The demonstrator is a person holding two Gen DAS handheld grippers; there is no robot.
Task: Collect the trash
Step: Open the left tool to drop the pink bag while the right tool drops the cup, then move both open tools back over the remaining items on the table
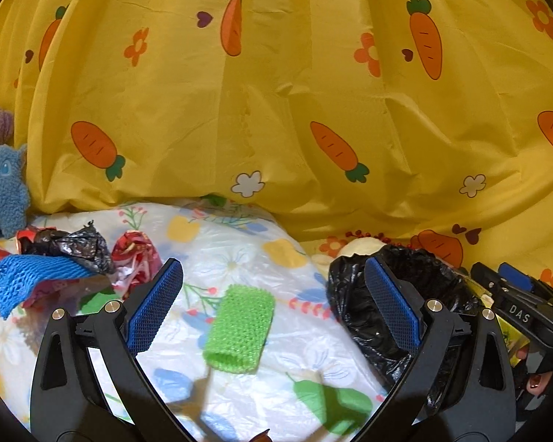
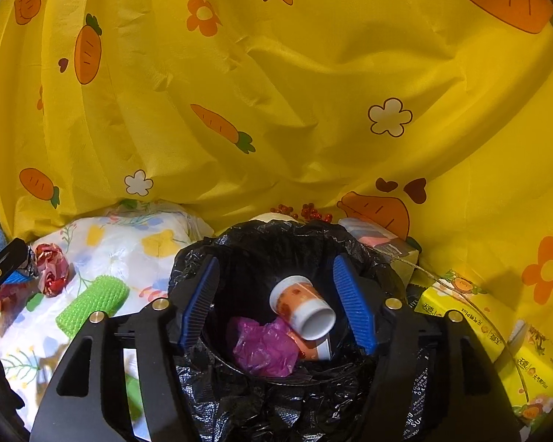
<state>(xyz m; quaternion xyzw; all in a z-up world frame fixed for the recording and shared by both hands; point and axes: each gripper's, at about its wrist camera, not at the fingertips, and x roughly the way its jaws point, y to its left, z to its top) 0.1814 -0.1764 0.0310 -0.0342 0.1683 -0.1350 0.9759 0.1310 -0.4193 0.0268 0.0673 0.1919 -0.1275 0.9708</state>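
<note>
Left gripper: jaws spread wide, nothing gripped. A green knobbly foam sleeve lies on the floral plastic-covered surface between and just below the two blue pads, touching neither. Beyond and outside the left jaw sits a heap of trash: a blue foam net, a crumpled black plastic bag and a crumpled red foil wrapper. Behind the right jaw stands the bin lined with a black plastic bag.

Right gripper: jaws apart, nothing pressed between the pads. It is held over the mouth of the black-lined bin. Between the jaws, clear of both pads, is a white paper cup with orange print, tilted with its open end toward the camera; whether it rests on the contents cannot be told. Below it in the bin lies a crumpled purple plastic bag. Outside the right jaw are yellow tissue packs. A yellow carrot-print cloth hangs behind everything.
</note>
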